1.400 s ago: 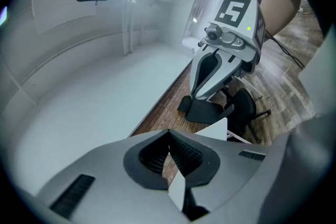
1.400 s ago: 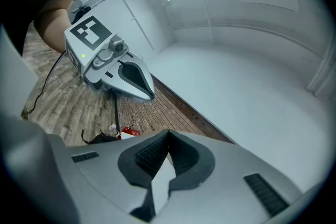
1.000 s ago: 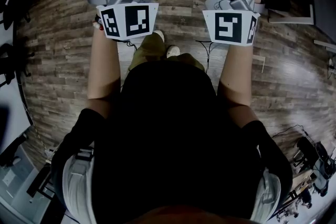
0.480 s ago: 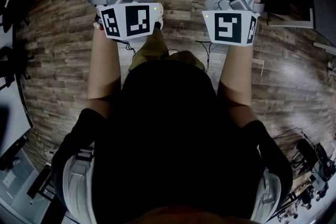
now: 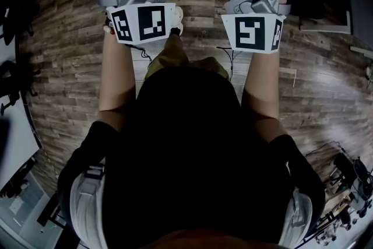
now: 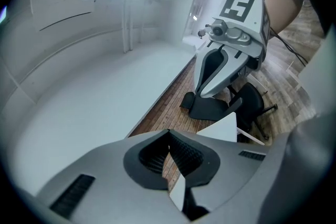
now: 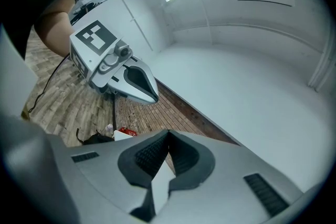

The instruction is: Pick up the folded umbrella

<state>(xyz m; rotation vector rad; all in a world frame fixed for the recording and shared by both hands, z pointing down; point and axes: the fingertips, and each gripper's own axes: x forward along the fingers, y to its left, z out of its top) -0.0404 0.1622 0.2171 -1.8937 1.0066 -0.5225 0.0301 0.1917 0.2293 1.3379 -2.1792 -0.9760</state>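
Observation:
No folded umbrella shows in any view. My left gripper [image 6: 169, 135] is held level with its black ribbed pads closed against each other and nothing between them. My right gripper [image 7: 168, 135] is held the same way, pads together and empty. In the head view both stand side by side at the top, above the wooden floor [image 5: 64, 67], with their tips cut off by the picture's edge. Each gripper view shows the other gripper beside it: the right gripper [image 6: 202, 93] and the left gripper [image 7: 153, 97].
A white wall [image 6: 94, 86] runs along the wood floor ahead. A black office chair [image 6: 247, 105] and a white table corner [image 6: 223, 128] stand to the right. A small red thing [image 7: 126, 131] and cables lie on the floor. Stands and gear [image 5: 349, 178] crowd the lower right.
The person has stepped forward: the floor has slid down the head view and a shoe now sits under the left marker cube. Both grippers stay shut, side by side.

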